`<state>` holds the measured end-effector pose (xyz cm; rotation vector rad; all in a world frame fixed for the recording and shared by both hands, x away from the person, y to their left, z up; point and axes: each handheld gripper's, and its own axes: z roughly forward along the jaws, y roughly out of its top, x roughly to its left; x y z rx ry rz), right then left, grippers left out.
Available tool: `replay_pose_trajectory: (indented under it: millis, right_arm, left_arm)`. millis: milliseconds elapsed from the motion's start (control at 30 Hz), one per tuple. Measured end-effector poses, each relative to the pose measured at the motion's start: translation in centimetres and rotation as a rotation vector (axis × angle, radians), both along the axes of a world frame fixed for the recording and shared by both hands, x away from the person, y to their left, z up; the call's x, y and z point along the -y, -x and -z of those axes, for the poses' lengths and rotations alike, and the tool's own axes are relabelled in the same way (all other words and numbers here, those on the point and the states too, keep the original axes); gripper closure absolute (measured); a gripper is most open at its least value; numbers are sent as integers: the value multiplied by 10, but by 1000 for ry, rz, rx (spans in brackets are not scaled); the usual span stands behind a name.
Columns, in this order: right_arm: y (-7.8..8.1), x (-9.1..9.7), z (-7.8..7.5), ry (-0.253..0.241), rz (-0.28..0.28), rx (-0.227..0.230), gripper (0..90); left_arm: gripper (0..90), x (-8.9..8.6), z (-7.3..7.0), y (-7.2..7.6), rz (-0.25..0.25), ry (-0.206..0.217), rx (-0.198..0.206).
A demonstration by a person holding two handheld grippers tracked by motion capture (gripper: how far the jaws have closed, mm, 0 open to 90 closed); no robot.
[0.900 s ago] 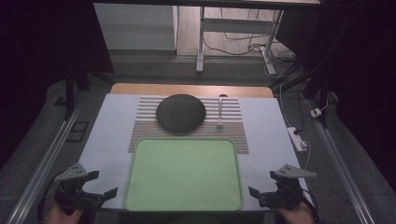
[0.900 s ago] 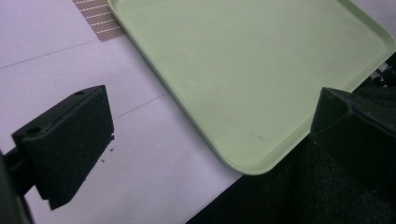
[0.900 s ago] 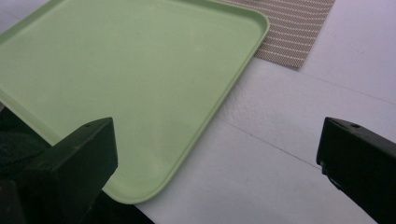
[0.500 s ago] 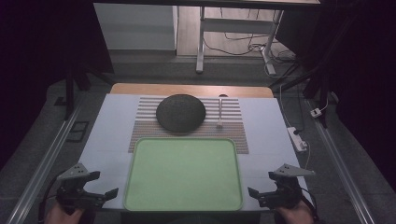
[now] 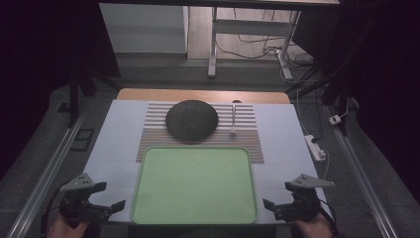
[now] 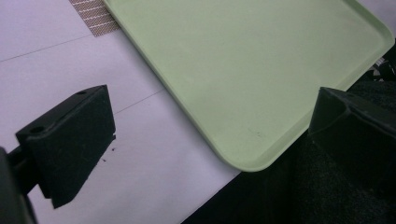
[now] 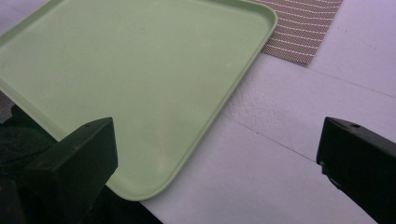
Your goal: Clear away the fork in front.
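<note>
Dark domed bowl point(image 5: 191, 119) and spoon point(image 5: 233, 118) on striped mat point(image 5: 153, 134).

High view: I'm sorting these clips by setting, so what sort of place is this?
Probably a lab or workshop recording bench, not a home kitchen: a white table flanked by metal rails, a power strip with loose cables, and a bare desk frame behind.

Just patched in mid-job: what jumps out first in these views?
The big pale-green tray dominates, lying empty at the near middle of the white table. Behind it, a dark round dome-shaped thing sits on a striped mat, with a small light utensil to its right. The left gripper and right gripper flank the tray's near corners, fingers wide open, holding nothing.
</note>
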<state>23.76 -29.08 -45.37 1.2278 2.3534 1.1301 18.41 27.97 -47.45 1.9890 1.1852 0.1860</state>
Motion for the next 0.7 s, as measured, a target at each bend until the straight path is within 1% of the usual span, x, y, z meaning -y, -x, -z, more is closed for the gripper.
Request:
replay_pose_trajectory:
  millis: [67, 167, 267, 300, 467, 533, 700]
  right_arm:
    - [1, -1, 0, 12, 0, 11, 0]
    - [2, -2, -1, 16, -3, 21, 0]
    - [3, -3, -4, 6, -5, 48, 0]
    - [3, -4, -6, 10, -2, 65, 0]
    - [1, -5, -5, 18, -3, 77, 0]
    - [0, -5, -4, 30, -11, 85, 0]
    - [-2, -7, -3, 39, -27, 91, 0]
  left_arm:
    - [6, 0, 0, 0, -1, 1, 2]
    - [6, 1, 0, 0, 0, -1, 1]
    - [6, 0, 0, 0, 0, -3, 0]
    - [6, 0, 0, 0, 0, -3, 1]
    - [6, 0, 0, 0, -3, 0, 0]
    - [3, 0, 0, 0, -6, 0, -2]
    - [2, -1, 0, 0, -7, 3, -1]
